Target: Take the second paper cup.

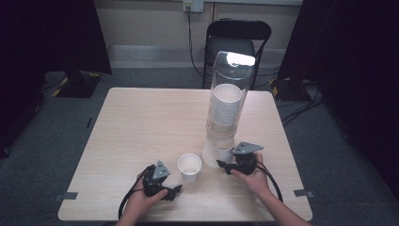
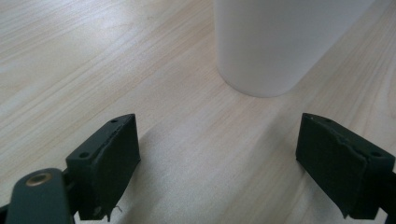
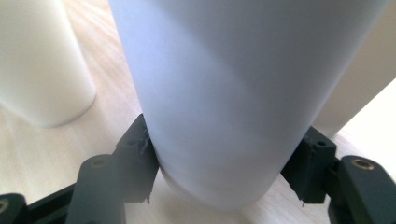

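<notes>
High view: we see one paper cup [image 1: 189, 167] already standing near the table's [image 1: 141, 127] front edge; right gripper [image 1: 221, 164] at the cup dispenser's [image 1: 227, 108] foot.
Left gripper view: left gripper [image 2: 219, 158] spread, empty.
Right gripper view: second cup [image 3: 224, 107] pinched, not yet set down.

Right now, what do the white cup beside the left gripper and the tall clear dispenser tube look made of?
White cup: probably paper, matte, with a thin rolled rim. Tall clear dispenser tube: likely glossy transparent plastic; the stacked cups show through it and a bright glare sits on top.
</notes>
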Available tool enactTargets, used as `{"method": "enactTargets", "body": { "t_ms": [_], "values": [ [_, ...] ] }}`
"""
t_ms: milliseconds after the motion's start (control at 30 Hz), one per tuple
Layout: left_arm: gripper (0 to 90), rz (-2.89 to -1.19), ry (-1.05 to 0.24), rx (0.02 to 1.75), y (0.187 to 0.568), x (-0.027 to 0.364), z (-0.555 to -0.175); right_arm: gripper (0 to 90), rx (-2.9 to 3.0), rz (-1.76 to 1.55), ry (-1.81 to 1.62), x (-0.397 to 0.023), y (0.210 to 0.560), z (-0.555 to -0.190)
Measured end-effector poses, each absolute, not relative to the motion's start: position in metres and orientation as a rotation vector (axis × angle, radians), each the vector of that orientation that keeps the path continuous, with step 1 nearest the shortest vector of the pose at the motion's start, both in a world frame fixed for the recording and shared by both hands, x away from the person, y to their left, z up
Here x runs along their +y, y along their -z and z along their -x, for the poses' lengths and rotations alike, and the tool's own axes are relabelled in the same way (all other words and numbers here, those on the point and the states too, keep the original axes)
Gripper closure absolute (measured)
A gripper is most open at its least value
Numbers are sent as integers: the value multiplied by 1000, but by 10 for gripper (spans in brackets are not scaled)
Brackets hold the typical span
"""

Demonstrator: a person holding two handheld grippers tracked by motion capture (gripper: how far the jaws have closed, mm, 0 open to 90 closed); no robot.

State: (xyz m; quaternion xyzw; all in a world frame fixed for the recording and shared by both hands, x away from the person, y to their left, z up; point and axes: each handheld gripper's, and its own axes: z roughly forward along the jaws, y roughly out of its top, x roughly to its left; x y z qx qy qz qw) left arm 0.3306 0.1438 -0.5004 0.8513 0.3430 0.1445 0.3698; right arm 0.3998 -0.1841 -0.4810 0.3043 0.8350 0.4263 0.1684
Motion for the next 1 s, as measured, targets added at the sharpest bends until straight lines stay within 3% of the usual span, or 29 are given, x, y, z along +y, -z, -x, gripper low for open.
{"method": "enactTargets", "body": {
  "t_ms": [500,1000],
  "values": [
    [131,-2178,-374,879,501,144,-330,348,2521,-730,-1231,-192,494,-359],
    [131,-2170,-373,883,501,143,-330,342,2583,-672,-1184,-191,499,-349]
  ]
}}
